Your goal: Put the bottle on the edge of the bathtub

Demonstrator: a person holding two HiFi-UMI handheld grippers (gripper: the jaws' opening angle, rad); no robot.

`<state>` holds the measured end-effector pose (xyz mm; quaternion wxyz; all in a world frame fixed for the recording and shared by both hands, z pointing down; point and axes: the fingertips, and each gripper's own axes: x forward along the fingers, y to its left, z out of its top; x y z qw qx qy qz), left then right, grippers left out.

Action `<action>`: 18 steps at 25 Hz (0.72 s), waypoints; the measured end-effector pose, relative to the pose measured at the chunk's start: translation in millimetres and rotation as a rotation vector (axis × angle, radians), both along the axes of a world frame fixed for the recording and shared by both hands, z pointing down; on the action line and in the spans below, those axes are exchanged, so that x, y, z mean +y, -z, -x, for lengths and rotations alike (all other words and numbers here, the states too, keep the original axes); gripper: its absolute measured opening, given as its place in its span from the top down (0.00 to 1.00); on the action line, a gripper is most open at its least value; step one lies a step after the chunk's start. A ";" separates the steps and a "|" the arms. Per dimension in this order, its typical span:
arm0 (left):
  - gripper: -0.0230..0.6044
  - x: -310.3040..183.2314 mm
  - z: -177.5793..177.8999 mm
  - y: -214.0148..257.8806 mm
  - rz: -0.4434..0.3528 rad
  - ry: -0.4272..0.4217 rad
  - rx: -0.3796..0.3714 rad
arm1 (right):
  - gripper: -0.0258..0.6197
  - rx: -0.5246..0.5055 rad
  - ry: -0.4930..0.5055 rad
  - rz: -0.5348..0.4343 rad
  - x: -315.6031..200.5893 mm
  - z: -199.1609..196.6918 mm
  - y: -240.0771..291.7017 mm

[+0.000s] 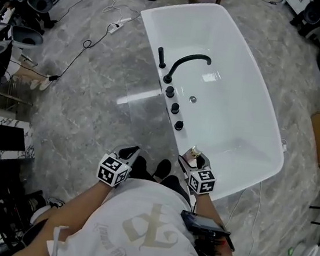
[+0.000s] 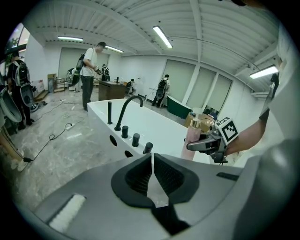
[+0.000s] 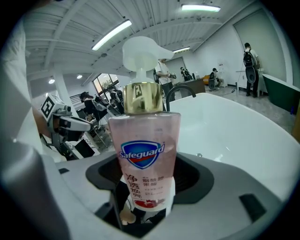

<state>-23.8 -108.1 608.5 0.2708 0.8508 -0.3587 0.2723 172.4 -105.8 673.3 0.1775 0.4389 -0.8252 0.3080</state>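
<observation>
Where the bottle [image 3: 145,154] sits: upright between the jaws of the right gripper [image 1: 193,161], at the near end of the bathtub [image 1: 255,72], by the rim that carries the faucet (touching the rim or not, cannot tell).
Right gripper jaws: clamped on the bottle's lower body, pump head up, label toward the camera.
Left gripper [image 2: 151,171] jaws: pressed together, nothing between them.
Left gripper place: outside the tub, over the grey floor [image 1: 93,104], beside the right gripper but apart from it.
Bottle look: clear pink body, gold collar, white pump.
Tub fittings: black faucet [image 1: 187,61] and black knobs [image 1: 174,107] in a row along that rim, beyond the bottle.
Background: people [image 2: 89,70] standing at the room's far end.
</observation>
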 end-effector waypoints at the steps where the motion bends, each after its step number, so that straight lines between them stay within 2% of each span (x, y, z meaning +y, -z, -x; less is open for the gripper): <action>1: 0.94 -1.6 0.3 -1.0 0.000 0.001 0.003 | 0.49 0.003 0.001 0.000 -1.5 0.9 -1.0; 12: 0.94 -17.0 -9.1 -5.2 0.026 -0.075 0.006 | 0.49 0.042 -0.047 0.029 -13.5 -1.3 -13.6; 18: 0.94 -18.5 -5.5 -15.1 0.049 -0.082 -0.001 | 0.49 0.098 -0.035 0.056 -17.5 1.1 -39.5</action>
